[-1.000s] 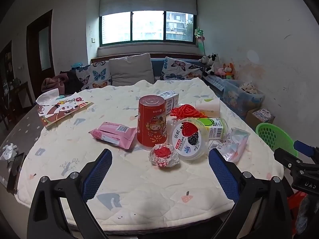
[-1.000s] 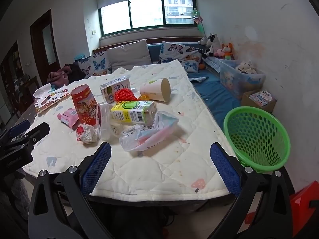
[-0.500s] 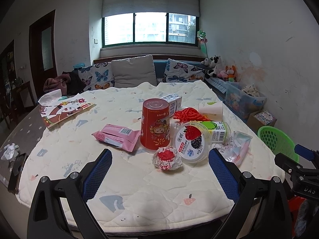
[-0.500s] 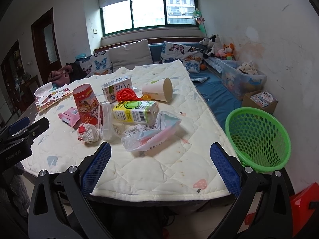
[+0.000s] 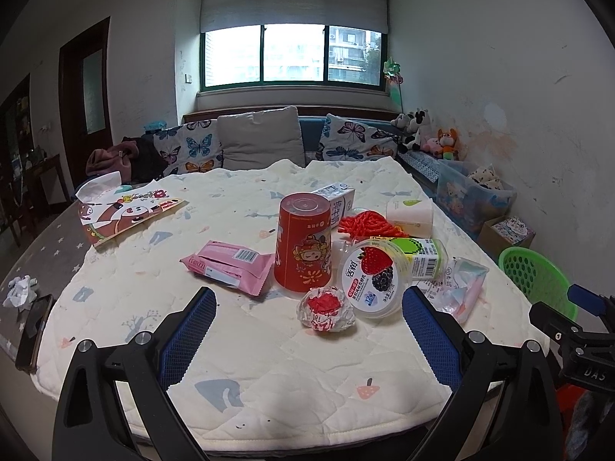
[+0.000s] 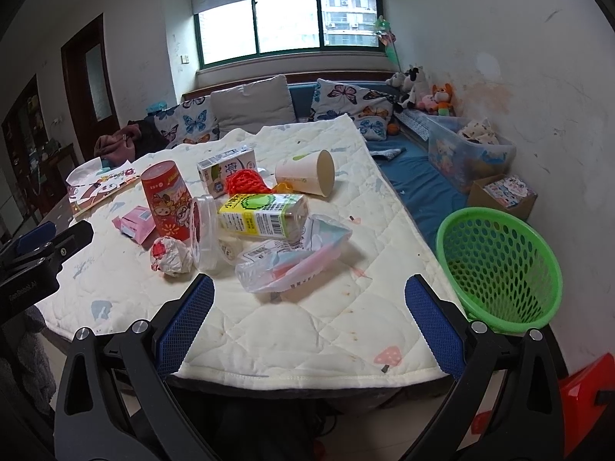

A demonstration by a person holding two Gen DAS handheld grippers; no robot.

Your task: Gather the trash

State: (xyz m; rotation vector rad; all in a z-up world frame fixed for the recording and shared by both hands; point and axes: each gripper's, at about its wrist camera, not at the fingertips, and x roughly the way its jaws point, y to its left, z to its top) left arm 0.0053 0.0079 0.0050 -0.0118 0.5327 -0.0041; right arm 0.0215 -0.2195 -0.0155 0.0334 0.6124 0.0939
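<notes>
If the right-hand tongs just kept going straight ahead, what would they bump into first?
Probably the crumpled clear plastic bag, lying nearest between the open right tongs, ahead of the green-and-yellow carton. Depth is hard to judge.

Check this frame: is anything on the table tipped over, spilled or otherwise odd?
Yes. The paper cup lies on its side, mouth toward the table's right edge, and the yogurt tub is tipped on edge against the green-and-yellow carton, which lies flat. Nothing looks spilled. The red canister stands upright. The green basket looks empty.
</notes>
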